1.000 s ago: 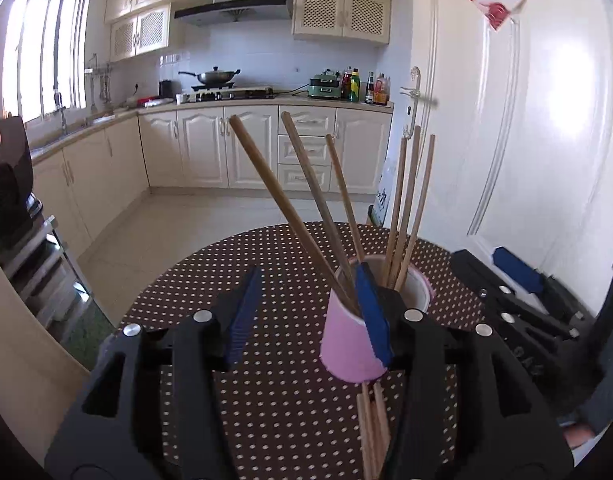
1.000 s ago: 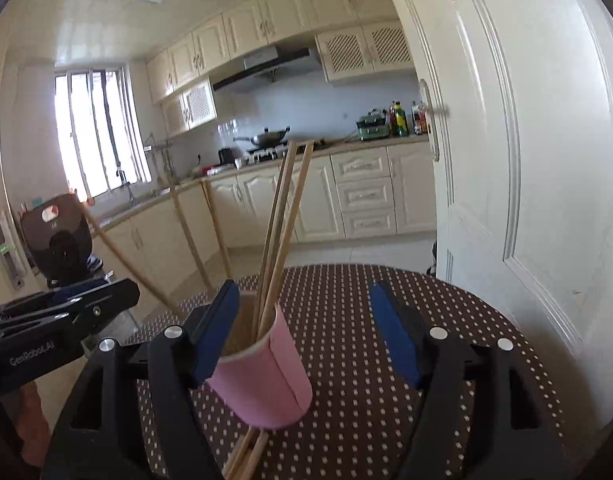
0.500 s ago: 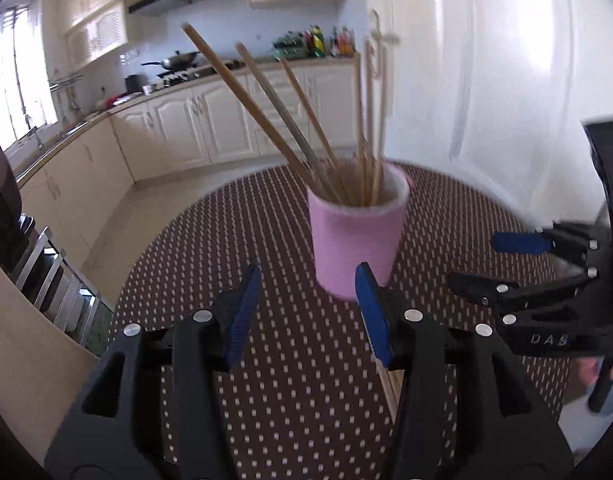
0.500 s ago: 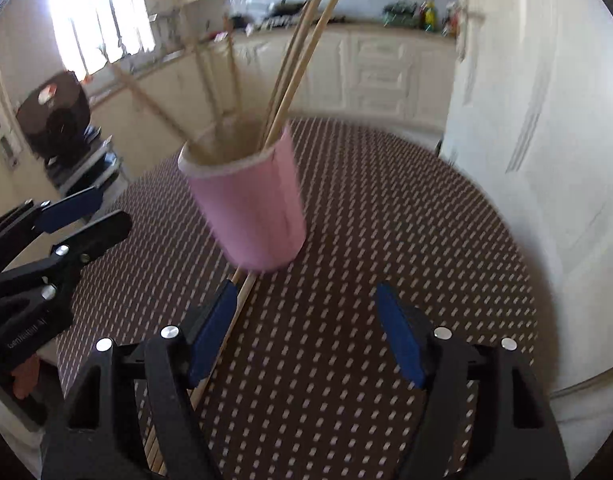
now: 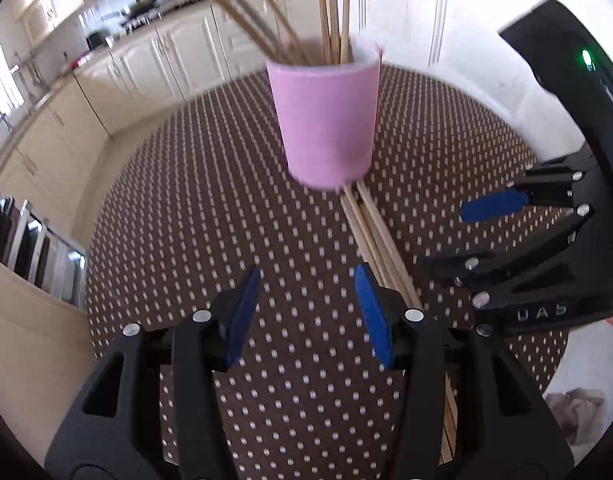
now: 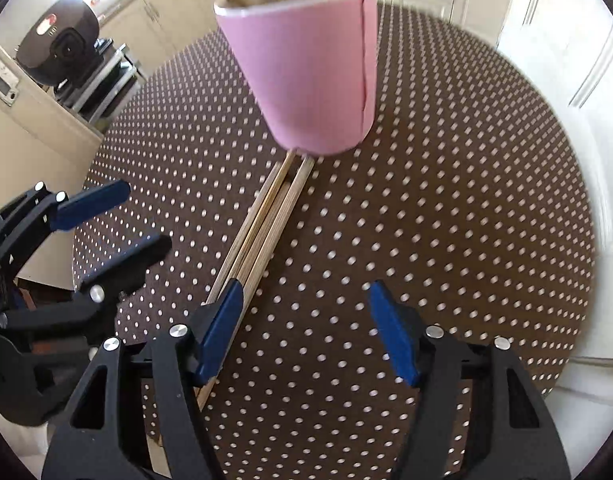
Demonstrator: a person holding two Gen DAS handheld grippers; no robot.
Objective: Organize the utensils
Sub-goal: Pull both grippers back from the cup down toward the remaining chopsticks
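Note:
A pink cup (image 5: 326, 120) stands on the round brown dotted table (image 5: 186, 220) and holds several wooden chopsticks (image 5: 330, 8). It also shows in the right wrist view (image 6: 310, 72). More chopsticks (image 5: 378, 236) lie flat in a bundle on the table in front of the cup, also in the right wrist view (image 6: 262, 232). My left gripper (image 5: 306, 316) is open and empty, just left of the bundle. My right gripper (image 6: 306, 332) is open and empty, with its left pad over the bundle. Each gripper shows in the other's view: the right one (image 5: 478, 236) and the left one (image 6: 118, 220).
Kitchen cabinets (image 5: 146, 64) and a counter run along the far wall. A white door (image 5: 446, 20) is behind the table at the right. A black appliance (image 6: 62, 44) sits on a rack beside the table. A cloth (image 5: 574, 412) lies on the floor.
Both grippers have pulled back from the cup and tilted down toward the table. The cup now stands clear of both, and the flat bundle of chopsticks is in full view.

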